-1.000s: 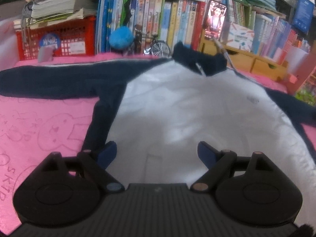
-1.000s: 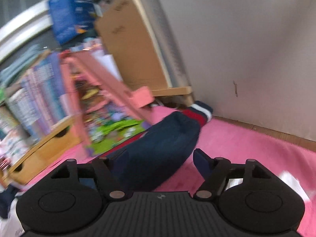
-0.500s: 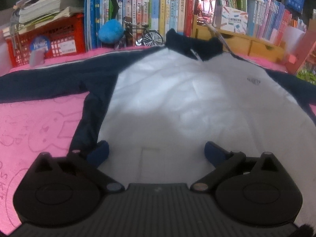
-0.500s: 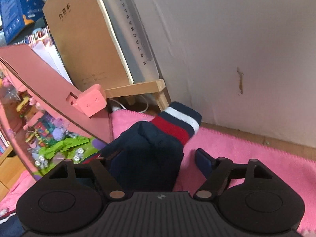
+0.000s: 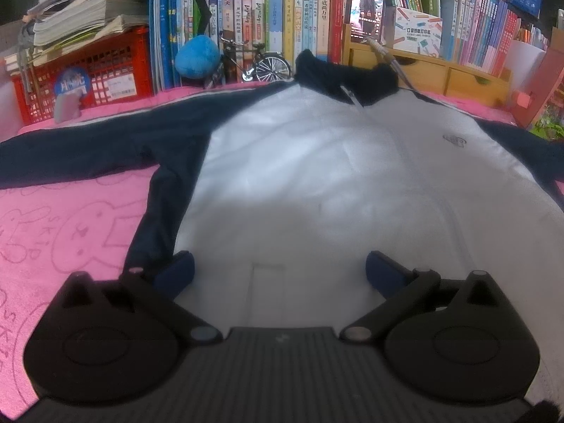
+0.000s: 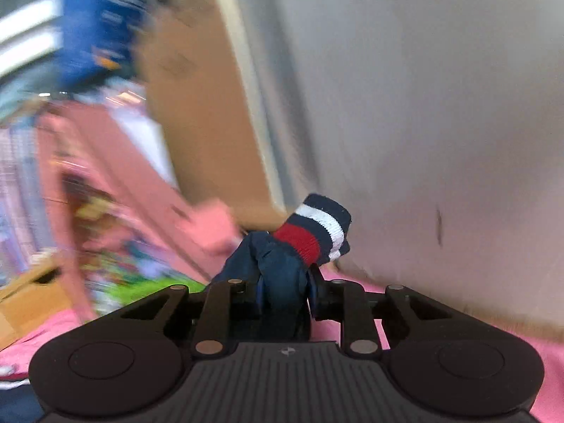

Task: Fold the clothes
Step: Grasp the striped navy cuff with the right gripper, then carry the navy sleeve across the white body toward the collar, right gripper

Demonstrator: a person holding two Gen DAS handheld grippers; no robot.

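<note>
A white jacket (image 5: 335,176) with navy sleeves and a navy collar (image 5: 345,74) lies spread flat on a pink blanket (image 5: 60,225). Its left sleeve (image 5: 88,148) stretches out to the left. My left gripper (image 5: 280,271) is open, low over the jacket's hem, with its left fingertip at the navy side seam. My right gripper (image 6: 283,290) is shut on the jacket's right sleeve (image 6: 282,268), just behind the red, white and navy striped cuff (image 6: 313,232), and holds it raised off the blanket.
Books (image 5: 282,17), a red crate (image 5: 88,70), a blue plush ball (image 5: 197,56), a toy bicycle (image 5: 261,63) and a phone (image 5: 366,7) line the far edge. A wall (image 6: 440,105), cardboard box (image 6: 204,105) and pink stand (image 6: 141,194) stand by the right sleeve.
My right gripper closed on the navy sleeve near its cuff and lifted it; that view is now blurred by motion. My left gripper moved slightly closer over the hem and stayed open.
</note>
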